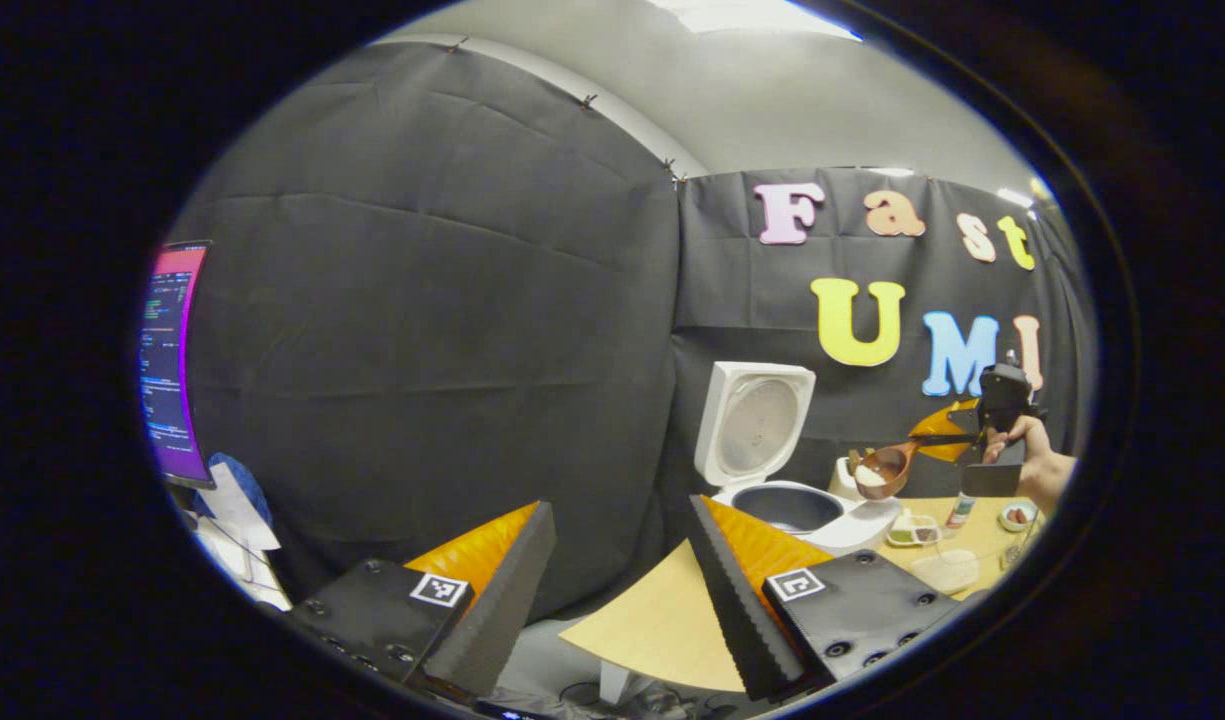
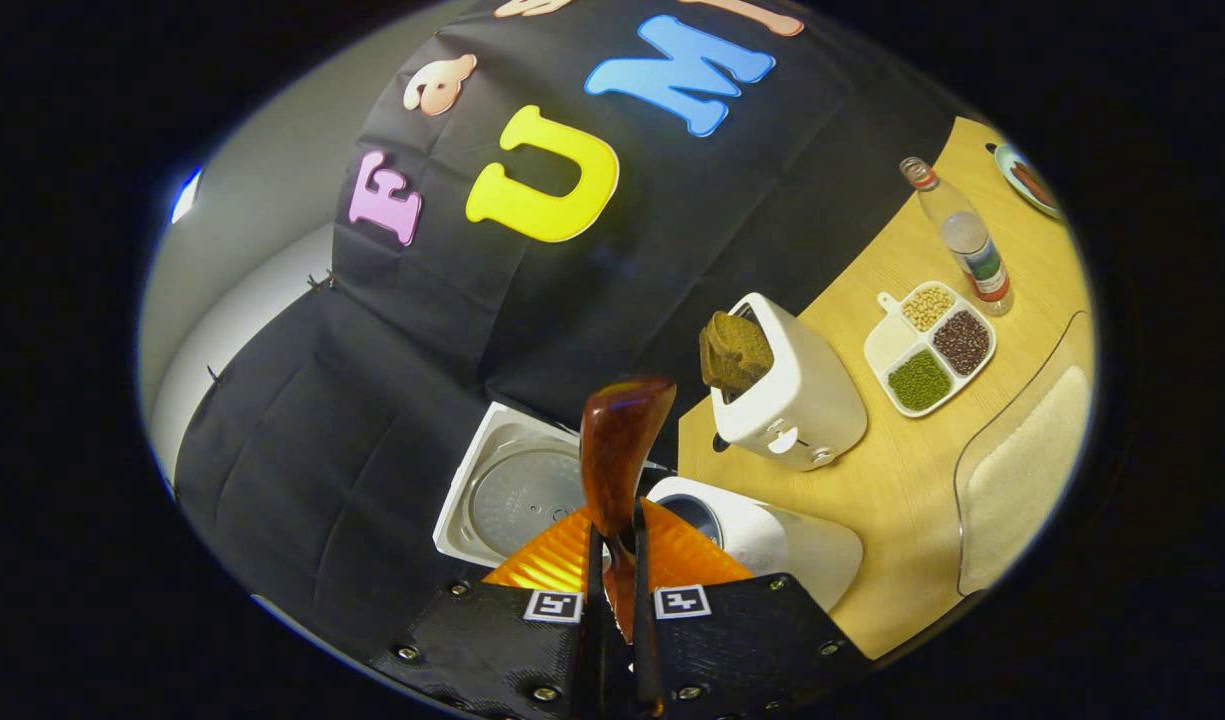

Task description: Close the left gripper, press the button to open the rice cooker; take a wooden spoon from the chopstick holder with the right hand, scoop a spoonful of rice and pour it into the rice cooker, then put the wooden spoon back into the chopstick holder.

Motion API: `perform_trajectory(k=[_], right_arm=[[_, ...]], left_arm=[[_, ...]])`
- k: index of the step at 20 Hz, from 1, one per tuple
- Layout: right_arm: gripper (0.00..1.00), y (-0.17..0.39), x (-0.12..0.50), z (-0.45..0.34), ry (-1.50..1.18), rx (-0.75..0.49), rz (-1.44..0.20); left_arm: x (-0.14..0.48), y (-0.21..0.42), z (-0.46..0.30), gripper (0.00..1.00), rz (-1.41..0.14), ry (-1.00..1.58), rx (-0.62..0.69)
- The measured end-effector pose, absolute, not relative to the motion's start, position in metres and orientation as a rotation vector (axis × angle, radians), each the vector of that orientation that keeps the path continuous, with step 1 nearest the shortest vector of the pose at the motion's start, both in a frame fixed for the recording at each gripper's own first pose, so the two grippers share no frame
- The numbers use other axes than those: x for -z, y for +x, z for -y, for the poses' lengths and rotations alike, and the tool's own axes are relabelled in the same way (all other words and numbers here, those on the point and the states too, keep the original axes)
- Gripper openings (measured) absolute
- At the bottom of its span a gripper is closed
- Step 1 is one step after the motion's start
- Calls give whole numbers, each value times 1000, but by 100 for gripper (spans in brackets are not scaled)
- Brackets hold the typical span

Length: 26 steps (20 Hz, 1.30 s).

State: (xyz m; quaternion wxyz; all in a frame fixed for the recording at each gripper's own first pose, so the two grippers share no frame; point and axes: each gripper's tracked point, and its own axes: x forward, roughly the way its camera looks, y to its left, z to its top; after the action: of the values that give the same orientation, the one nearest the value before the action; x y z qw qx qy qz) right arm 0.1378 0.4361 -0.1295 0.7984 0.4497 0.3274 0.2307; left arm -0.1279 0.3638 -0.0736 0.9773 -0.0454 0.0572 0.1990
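Table point(image 2: 902, 500): light wood top, set against the black cloth wall. Rice cooker point(image 2: 772, 540) stood near the table's wall-side edge, lid point(image 2: 512, 490) swung fully up and back, dark inner pot point(image 1: 787, 505) exposed. Just beside it along that same edge sat the white chopstick holder point(image 2: 797, 400), with something brown and rough poking out of its top; could not make out what it was. A clear-rimmed tray holding a pale mat point(image 2: 1022, 480) lay toward the table's near edge. A white divided dish point(image 2: 930, 345) with pale, dark and green grains sat mid-table, a small bottle point(image 2: 967, 245) past it, and a small plate point(image 2: 1027, 185) at the far corner.

Left gripper point(image 1: 617, 590): fingers spread wide, nothing between them, held off the table's edge and well apart from the cooker.

Right gripper point(image 2: 617, 590): fingers drawn narrow, both pressing the handle of the wooden spoon point(image 2: 622, 450). In the left gripper view the spoon's bowl point(image 1: 884, 470) carried white rice point(image 1: 870, 477) and hung above the table just beside the open cooker, a hand point(image 1: 1037, 460) behind it.
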Motion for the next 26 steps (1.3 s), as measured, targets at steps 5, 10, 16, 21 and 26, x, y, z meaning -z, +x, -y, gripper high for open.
perform_trajectory(k=[5,10,16,21,26], right_arm=[[12,149,136,-484,884,-525,-693],[12,164,153,-520,715,-543,-669],[12,159,170,-551,459,-597,-638],[11,162,174,-560,203,-631,-543],[12,157,163,-564,-26,-682,-412]], left_arm=[[78,-155,-386,93,-131,-85,-483],[81,-173,-394,91,-148,-67,-536],[90,-180,-393,94,-179,-64,-556],[93,-177,-390,94,-183,-73,-550],[96,-172,-388,91,-183,-74,-543]])
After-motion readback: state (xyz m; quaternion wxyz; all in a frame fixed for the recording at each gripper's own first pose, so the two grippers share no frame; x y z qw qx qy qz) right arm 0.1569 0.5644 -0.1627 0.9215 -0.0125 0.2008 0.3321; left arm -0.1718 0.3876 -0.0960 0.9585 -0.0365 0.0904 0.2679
